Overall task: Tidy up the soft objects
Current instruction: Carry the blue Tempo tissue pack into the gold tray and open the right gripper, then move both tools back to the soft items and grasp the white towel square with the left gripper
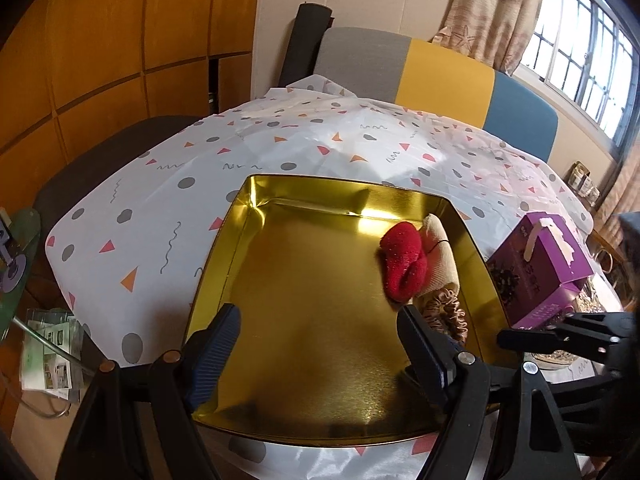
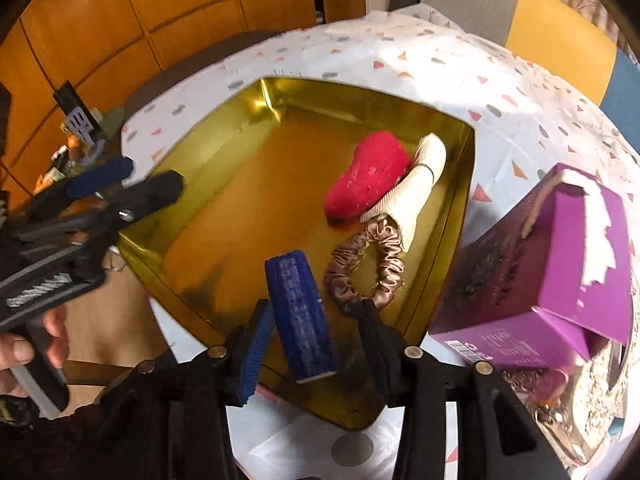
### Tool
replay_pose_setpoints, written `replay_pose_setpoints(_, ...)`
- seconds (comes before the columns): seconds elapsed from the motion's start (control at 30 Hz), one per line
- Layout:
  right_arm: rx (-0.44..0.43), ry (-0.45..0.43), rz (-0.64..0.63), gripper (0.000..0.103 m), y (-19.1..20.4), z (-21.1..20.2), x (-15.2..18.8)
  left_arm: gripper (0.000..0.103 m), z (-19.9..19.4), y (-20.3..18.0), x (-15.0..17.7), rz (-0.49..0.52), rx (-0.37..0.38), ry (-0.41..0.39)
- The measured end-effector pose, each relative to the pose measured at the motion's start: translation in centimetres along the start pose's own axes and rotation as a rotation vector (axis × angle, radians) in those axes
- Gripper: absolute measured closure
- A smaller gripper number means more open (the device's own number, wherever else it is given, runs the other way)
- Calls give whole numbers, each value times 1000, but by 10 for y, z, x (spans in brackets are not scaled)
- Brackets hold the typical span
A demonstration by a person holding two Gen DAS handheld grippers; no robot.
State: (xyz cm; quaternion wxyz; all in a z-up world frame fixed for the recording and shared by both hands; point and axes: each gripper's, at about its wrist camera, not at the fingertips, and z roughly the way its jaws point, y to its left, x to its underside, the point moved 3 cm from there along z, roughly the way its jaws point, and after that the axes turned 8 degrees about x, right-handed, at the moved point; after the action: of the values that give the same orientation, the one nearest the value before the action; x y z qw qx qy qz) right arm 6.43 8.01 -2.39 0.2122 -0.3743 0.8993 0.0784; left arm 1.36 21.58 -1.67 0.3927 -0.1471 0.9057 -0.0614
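Over the gold tin (image 2: pixel 460 184) on the patterned tabletop (image 1: pixel 168 184), the right hand-held gripper (image 2: pixel 316 320) points steeply down, jaws partly apart, with a blue rolled cloth (image 2: pixel 298 312) standing loose between them at the tin's near edge. The brown scrunchie (image 2: pixel 368 268) lies just beside it, touching the beige sock (image 2: pixel 420 184), and the red sock (image 2: pixel 366 174) rests against that. The left hand-held gripper (image 1: pixel 320 316) hangs wide and empty above the tin floor. A purple box (image 2: pixel 560 272) sits just outside.
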Motion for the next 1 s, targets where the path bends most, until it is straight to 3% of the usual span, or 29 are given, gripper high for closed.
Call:
replay_pose_setpoints(0.27, 12, -119, 17, 59, -6, -39, 17, 22, -5, -11, 2, 36, 10, -6)
replay_pose_setpoints(0.57, 60, -191, 85, 59, -34, -73, 42, 22, -11, -31, 4, 88, 39, -4)
replay_pose_setpoints(0.77, 101, -233, 168, 59, -65, -93, 60, 22, -15, -48, 6, 124, 69, -5)
replay_pose_setpoints(1.0, 175, -268, 363, 59, -131, -117, 94, 22, -19, -74, 9, 186, 125, 7)
